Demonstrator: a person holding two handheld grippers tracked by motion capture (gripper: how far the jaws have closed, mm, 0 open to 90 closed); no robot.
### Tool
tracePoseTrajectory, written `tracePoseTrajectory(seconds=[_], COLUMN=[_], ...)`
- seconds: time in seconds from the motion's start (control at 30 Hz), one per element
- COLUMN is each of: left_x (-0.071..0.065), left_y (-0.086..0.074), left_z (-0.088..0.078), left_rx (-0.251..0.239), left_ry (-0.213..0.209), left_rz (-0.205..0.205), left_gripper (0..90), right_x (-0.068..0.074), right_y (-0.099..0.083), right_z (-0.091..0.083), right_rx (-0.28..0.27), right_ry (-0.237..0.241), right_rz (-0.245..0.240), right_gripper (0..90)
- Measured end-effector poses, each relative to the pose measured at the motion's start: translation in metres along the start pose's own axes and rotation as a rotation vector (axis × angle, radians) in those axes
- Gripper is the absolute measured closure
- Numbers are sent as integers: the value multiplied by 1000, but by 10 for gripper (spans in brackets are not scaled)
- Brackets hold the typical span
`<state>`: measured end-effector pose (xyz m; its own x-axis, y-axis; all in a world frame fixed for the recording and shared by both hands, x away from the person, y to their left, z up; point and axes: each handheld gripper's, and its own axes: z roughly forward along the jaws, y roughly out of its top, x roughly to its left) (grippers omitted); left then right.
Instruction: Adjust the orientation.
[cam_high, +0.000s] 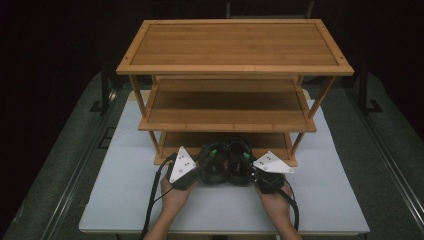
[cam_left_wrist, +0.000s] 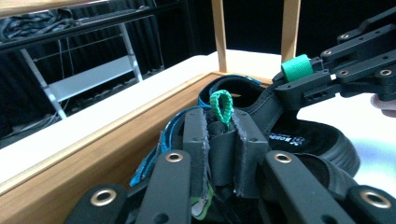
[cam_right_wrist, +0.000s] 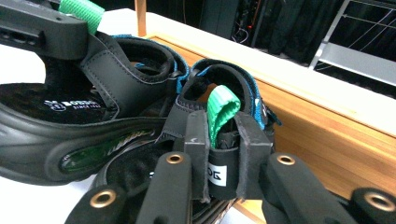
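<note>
Two black sandals with blue lining and green heel loops sit side by side at the front rim of the rack's bottom shelf (cam_high: 165, 159), heels toward me. My left gripper (cam_high: 202, 171) is shut on the heel strap of the left sandal (cam_high: 214, 164); in the left gripper view its pads (cam_left_wrist: 194, 135) squeeze the strap under the green loop (cam_left_wrist: 221, 105). My right gripper (cam_high: 251, 172) is shut on the heel strap of the right sandal (cam_high: 240, 161), and its pads (cam_right_wrist: 250, 149) clamp the strap below that sandal's loop (cam_right_wrist: 219, 112). Each gripper view also shows the other sandal (cam_left_wrist: 313, 140) (cam_right_wrist: 70, 121).
A three-tier bamboo rack (cam_high: 235, 70) stands at the back of the white table (cam_high: 125, 195); its middle shelf (cam_high: 227, 122) and top shelf are bare. Bare tabletop lies left and right of my hands. The surroundings are dark, with metal frames at the sides.
</note>
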<state>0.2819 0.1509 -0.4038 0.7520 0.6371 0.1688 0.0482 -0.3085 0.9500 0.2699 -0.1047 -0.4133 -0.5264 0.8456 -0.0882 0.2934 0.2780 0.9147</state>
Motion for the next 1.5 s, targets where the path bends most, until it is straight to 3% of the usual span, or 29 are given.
tracePoseTrajectory(seconds=[0.3,0.77,0.97,1.23,1.5], left_x=[-1,7,7,-2,-16], left_y=[-2,6,6,-3,-13], left_z=[-4,8,7,-4,-14], left_rx=[19,17,22,20,53], left_ry=[6,48,33,10,-15], left_rz=[0,30,22,-1,9], left_gripper=[762,783,776,698,645], right_x=[3,0,1,2,8], right_y=[-1,7,8,2,-7], right_z=[-2,6,8,1,-8], right_rx=[1,-2,0,0,2], right_ry=[14,-10,-8,10,46], right_rz=[0,-13,-8,-2,-4], right_gripper=[744,769,765,668,577])
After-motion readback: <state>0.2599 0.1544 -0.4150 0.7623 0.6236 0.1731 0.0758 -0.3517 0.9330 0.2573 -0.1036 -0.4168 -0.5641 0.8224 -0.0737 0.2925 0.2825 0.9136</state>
